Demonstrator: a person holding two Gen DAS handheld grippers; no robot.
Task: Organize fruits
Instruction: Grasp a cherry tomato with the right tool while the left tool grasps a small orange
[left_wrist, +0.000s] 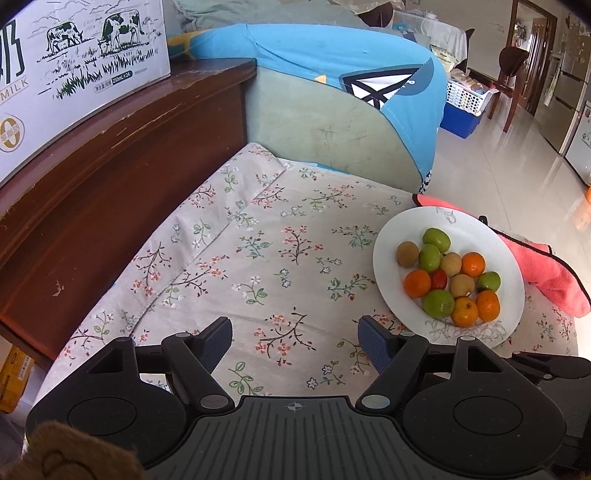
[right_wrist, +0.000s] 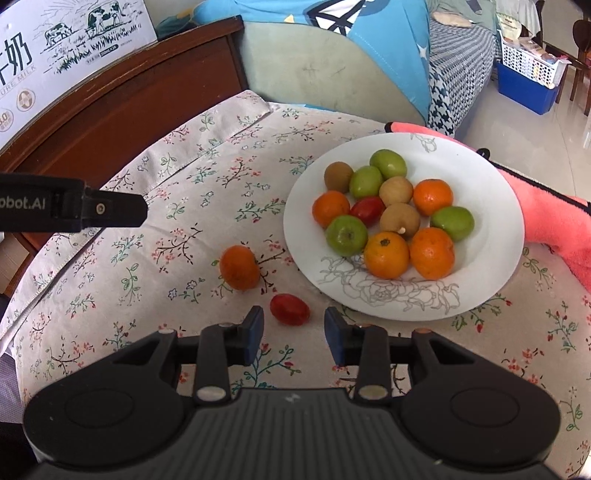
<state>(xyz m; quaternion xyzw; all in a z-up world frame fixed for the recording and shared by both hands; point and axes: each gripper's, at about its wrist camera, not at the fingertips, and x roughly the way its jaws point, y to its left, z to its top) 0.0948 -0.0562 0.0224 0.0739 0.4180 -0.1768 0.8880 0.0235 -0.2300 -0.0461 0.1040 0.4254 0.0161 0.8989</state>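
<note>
Counting from the right wrist view, we find eleven fruits on the white plate (right_wrist: 491, 206): four oranges (right_wrist: 386, 254), four green fruits (right_wrist: 346, 235), two tan round fruits (right_wrist: 399, 220), one brown kiwi-like fruit (right_wrist: 338, 176) and one red tomato (right_wrist: 367, 209). Two more fruits lie on the floral cloth (right_wrist: 155, 206) off the plate: one loose orange (right_wrist: 240, 267) just left of the plate rim, and one loose tomato (right_wrist: 289, 309) near the rim, below that orange.

We hold the right gripper (right_wrist: 293, 325) low over the cloth with its jaws spread and empty; the loose tomato sits just ahead of the gap between them, not touching either finger. The left gripper (left_wrist: 294, 338) has its jaws spread wide over bare cloth, well left of the plate (left_wrist: 388, 258).

The loose tomato is oval (its long axis runs roughly left to right in the right wrist view, tilted slightly down toward the plate). Both loose fruits are out of sight in the left wrist view. The pink towel (right_wrist: 554, 214) behind the plate is cut off at the frame edge.
</note>
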